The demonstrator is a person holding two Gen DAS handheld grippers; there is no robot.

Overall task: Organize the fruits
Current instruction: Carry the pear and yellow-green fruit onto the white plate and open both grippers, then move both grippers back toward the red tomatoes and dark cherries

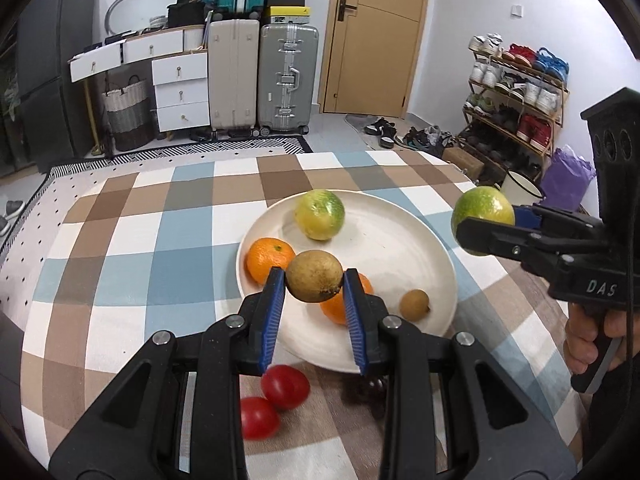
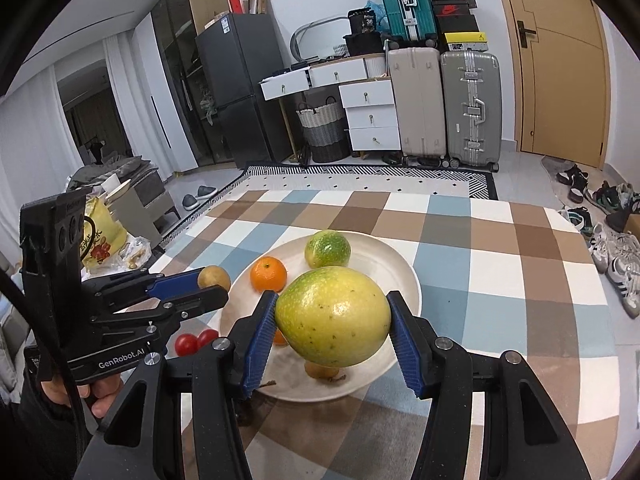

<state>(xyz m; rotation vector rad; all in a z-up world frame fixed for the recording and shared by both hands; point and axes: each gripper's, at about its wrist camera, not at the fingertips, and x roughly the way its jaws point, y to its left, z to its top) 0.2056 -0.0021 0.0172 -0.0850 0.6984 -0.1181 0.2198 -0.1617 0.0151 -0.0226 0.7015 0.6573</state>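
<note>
We hold both fruits above the plate [image 1: 436, 236] for dropping: left gripper [image 1: 314, 280] pinches brown fruit [image 1: 315, 276] btwn pads, right gripper [image 2: 332, 320] clamps green-yellow fruit [image 2: 333, 317].

"DAS" in pale letters on the right tool [image 1: 486, 222] body, right edge of the left view. "GenRobot.AI" on the left tool [image 2: 214, 286] body, lower left of the right view. Nike swoosh on red-black shoebox [image 2: 454, 10], top.
</note>
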